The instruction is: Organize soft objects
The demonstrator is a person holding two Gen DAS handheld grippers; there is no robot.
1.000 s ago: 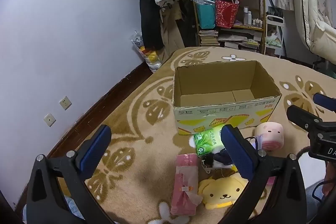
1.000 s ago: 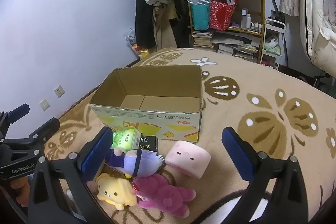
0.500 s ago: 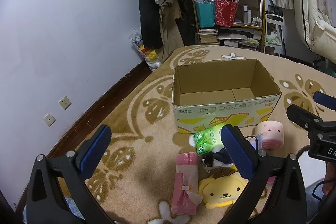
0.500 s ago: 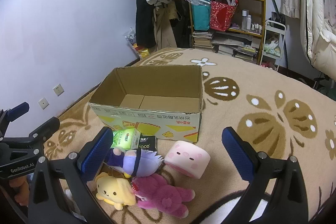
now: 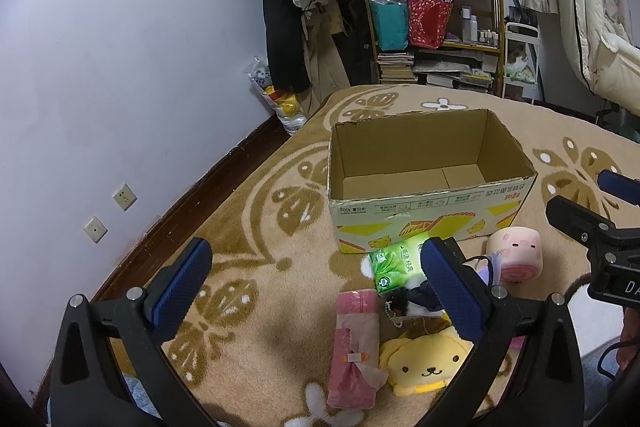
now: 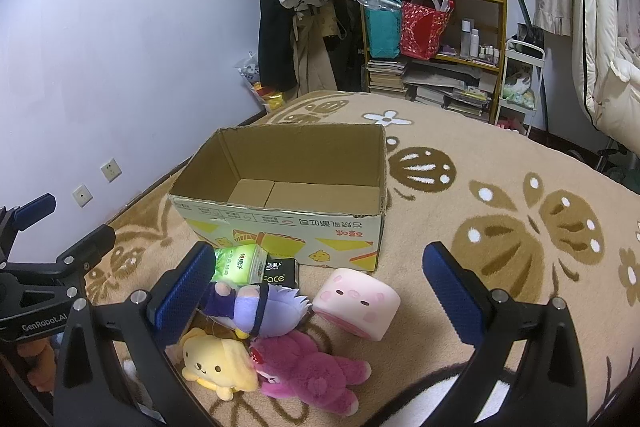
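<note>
From the left wrist view, the left gripper's (image 5: 316, 281) right finger (image 5: 450, 293) covers part of the pile: the purple plush (image 5: 486, 265) shows only a tuft of pale hair past that finger, and a dark item (image 5: 416, 297) with a bead chain just under the fingertip is too hidden to name. The green tissue pack (image 5: 394, 263) glows so brightly its print is hard to read. The pink plastic pack (image 5: 354, 343) lies between the two fingers, low down, and the yellow dog plush (image 5: 426, 365) sits right of it, its edge tucked behind the finger. Now the right wrist view: the right gripper's (image 6: 318, 287) left finger (image 6: 182, 293) hides one end of the purple plush (image 6: 256, 307) and part of the green tissue pack (image 6: 238, 263); a black pack (image 6: 282, 273) reading "Face" peeks out beside it. The magenta bear plush (image 6: 312, 375), the yellow dog plush (image 6: 216, 367) and the pink pig cushion (image 6: 356, 303) lie between the fingers, on the rug (image 6: 500, 219). Both grippers are spread wide, holding nothing, touching nothing. The cardboard box (image 6: 288, 223) stands open straight ahead, just beyond the toys.
</note>
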